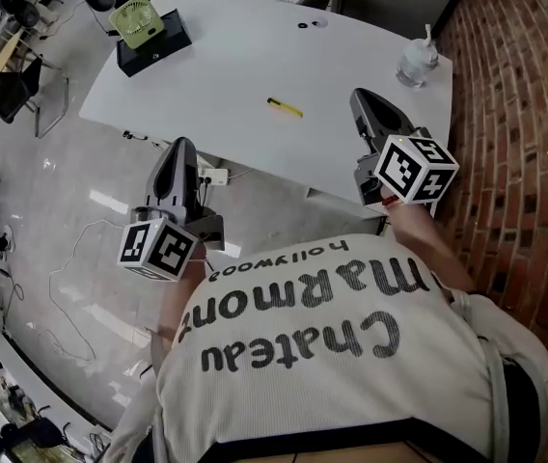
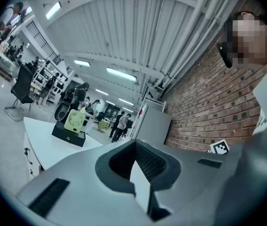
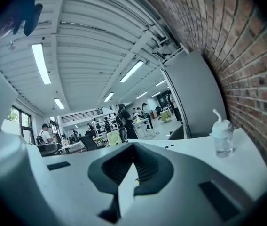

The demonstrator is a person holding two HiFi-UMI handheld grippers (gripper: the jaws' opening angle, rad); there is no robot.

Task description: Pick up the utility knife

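At the far left of the white worktop (image 1: 235, 56) a small green fan (image 1: 137, 19) sits on a black box, well apart from anything you need. Below it, out over the floor and short of the worktop's near edge, you hold the left tongs (image 1: 181, 147) roughly level. In the left gripper view the jaws are pressed together with nothing between them.

The utility knife (image 1: 285, 108) lies flat and alone in the middle of the worktop, a slim yellow bar set at a slant, with bare surface on every side. It sits between your two tools and beyond both tips, nearer the right one.

It is likely light and rigid, with a smooth body that could skid across the slick top if nudged from one side. Its low profile leaves little to get under, so the better hold is probably across the narrow width at mid-length, with one jaw on each long edge and the tips brought down close to the surface. Whether a blade is out cannot be made out from here.

To the right, the right tongs (image 1: 359, 95) reach over the worktop's near edge, tilted slightly down — jaws fully closed and empty. They must spread before any grasp. Farther right a clear bottle (image 1: 417, 63) stands by the brick wall (image 1: 525, 114), away from the knife.
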